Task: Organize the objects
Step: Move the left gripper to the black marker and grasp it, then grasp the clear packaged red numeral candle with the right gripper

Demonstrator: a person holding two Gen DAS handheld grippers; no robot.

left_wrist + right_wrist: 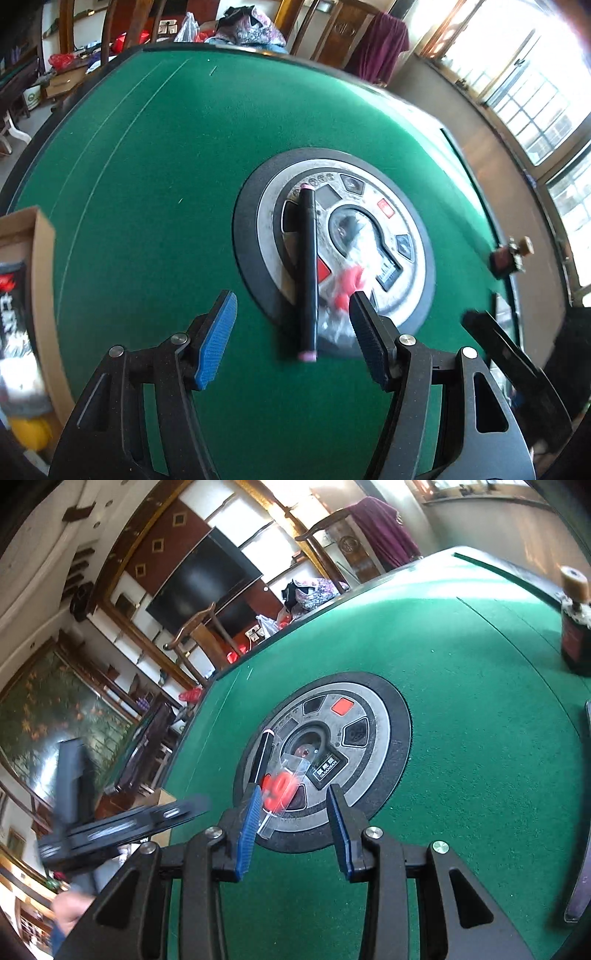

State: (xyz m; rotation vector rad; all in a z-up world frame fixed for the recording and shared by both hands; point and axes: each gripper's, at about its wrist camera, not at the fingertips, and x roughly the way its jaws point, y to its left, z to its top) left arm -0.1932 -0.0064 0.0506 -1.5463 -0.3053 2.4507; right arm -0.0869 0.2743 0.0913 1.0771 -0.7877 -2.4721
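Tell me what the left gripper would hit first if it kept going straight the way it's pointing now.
Most likely the black marker, which lies straight ahead of the open left gripper, partly on the table's round control panel. Depth is hard to judge through the fisheye.

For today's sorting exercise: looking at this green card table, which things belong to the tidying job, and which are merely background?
Part of the job:
- long black marker with pink ends
- clear packet holding red number candles
- open cardboard box
- small dark red bottle with cork stopper

Just lying about:
- maroon cloth draped over a wooden chair
- black wall television
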